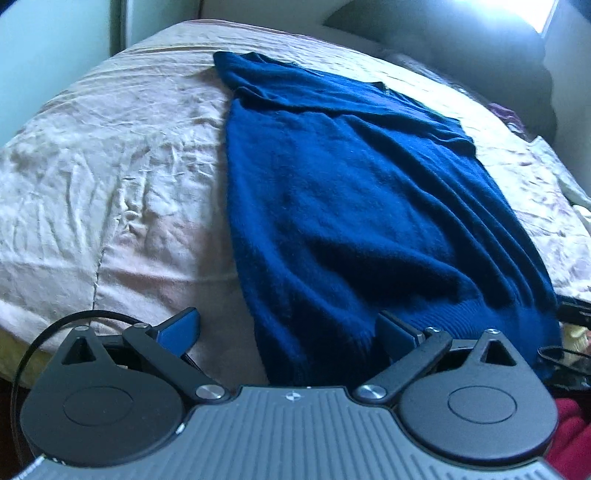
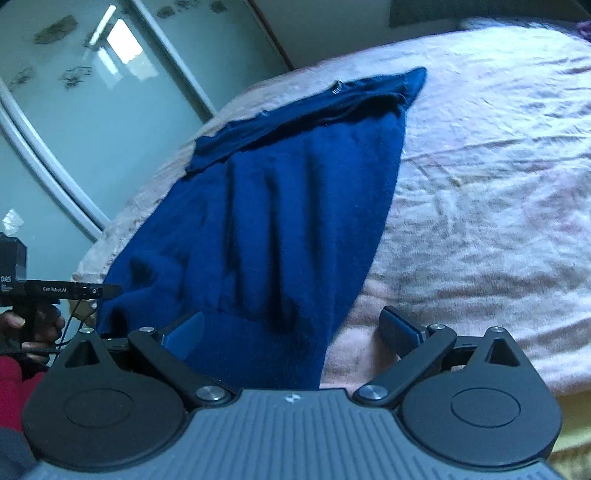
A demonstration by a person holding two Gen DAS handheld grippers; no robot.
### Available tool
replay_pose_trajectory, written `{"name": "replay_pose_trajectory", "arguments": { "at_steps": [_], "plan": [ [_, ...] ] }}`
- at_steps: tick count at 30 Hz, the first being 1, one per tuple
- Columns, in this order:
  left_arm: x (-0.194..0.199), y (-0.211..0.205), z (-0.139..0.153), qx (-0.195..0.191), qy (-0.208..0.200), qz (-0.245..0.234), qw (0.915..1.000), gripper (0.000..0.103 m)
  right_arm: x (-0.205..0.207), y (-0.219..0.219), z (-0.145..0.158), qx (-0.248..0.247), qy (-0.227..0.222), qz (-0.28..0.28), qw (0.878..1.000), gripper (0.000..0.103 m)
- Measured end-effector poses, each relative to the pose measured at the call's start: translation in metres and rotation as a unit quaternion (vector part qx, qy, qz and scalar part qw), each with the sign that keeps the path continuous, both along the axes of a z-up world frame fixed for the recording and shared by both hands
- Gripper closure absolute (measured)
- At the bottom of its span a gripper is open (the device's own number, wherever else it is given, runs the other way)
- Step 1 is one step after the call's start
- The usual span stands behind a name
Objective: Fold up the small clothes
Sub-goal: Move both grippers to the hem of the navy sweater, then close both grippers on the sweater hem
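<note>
left hand-held gripper [image 1: 288, 334] spread wide with nothing in it, hem of the blue sweater [image 1: 354, 206] right between its fingers, sweater flat on the pink bed [image 1: 122, 155], right hand-held gripper [image 2: 291, 332] spread too, sweater ahead-left

Dim, bluish daylight comes from a window [image 1: 546, 14], glaring white there. The bed [image 1: 110, 166] curves with fisheye distortion; edges look soft and blurred.
</note>
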State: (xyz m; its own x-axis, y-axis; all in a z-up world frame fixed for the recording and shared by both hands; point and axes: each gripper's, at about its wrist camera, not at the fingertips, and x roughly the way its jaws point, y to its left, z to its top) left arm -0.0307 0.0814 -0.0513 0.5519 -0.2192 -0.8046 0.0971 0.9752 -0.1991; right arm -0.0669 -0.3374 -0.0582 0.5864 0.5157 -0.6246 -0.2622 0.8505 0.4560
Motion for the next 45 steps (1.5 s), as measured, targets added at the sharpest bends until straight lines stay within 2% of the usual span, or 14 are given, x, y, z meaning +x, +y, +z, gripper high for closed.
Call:
{"name": "replay_pose_trajectory", "arguments": {
  "at_steps": [3,7,10,13,15,16,18,20,22,26,35,40,42,45],
  "plan": [
    [-0.004,-0.002,0.0,-0.005,-0.009,-0.004,0.9999,0.003,-0.006,-0.002,-0.003,0.006,-0.021,0.005,1.0,0.001],
    [-0.01,-0.012,0.0,-0.026,-0.018,-0.035,0.9989,0.003,-0.007,0.006,0.0,0.001,-0.018,0.022,1.0,0.001],
    [-0.015,-0.021,-0.001,-0.018,-0.025,-0.051,0.9982,0.01,-0.007,0.014,0.001,-0.005,-0.019,0.037,0.999,0.003],
    [-0.016,-0.025,0.0,-0.011,-0.027,-0.06,0.9978,0.018,-0.008,0.02,0.002,0.003,-0.013,0.052,0.999,0.022],
    [-0.017,-0.024,0.001,-0.006,-0.027,-0.059,0.9979,0.035,-0.008,0.022,0.001,0.011,-0.003,0.053,0.999,0.043],
    [-0.017,-0.025,0.001,-0.001,-0.029,-0.057,0.9979,0.044,-0.008,0.022,0.0,0.01,-0.003,0.05,0.999,0.048],
    [-0.016,-0.024,0.003,0.004,-0.026,-0.053,0.9982,0.088,-0.007,0.019,0.0,0.009,0.007,0.042,0.999,0.086],
    [-0.012,-0.02,0.003,-0.021,-0.014,-0.052,0.9983,0.096,-0.004,0.016,-0.003,0.016,0.019,0.028,0.999,0.091],
    [-0.012,-0.021,0.006,-0.021,-0.017,-0.052,0.9983,0.096,-0.002,0.017,-0.004,0.019,0.019,0.026,0.999,0.092],
    [-0.018,-0.024,0.021,-0.02,-0.053,-0.06,0.9966,0.097,0.0,0.017,0.007,0.03,-0.002,0.025,0.999,0.092],
    [-0.014,-0.008,0.065,-0.102,-0.135,-0.028,0.9852,0.097,0.02,0.013,0.05,0.067,-0.096,0.003,0.993,0.092],
    [-0.001,0.002,0.077,-0.163,-0.169,0.005,0.9721,0.097,0.037,0.014,0.06,0.085,-0.129,-0.021,0.988,0.092],
    [0.006,0.004,0.08,-0.174,-0.179,0.019,0.9682,0.097,0.043,0.013,0.062,0.093,-0.14,-0.032,0.985,0.092],
    [0.02,0.003,0.084,-0.165,-0.198,0.037,0.9654,0.097,0.055,0.012,0.066,0.092,-0.155,-0.049,0.982,0.092]
  ]
}}
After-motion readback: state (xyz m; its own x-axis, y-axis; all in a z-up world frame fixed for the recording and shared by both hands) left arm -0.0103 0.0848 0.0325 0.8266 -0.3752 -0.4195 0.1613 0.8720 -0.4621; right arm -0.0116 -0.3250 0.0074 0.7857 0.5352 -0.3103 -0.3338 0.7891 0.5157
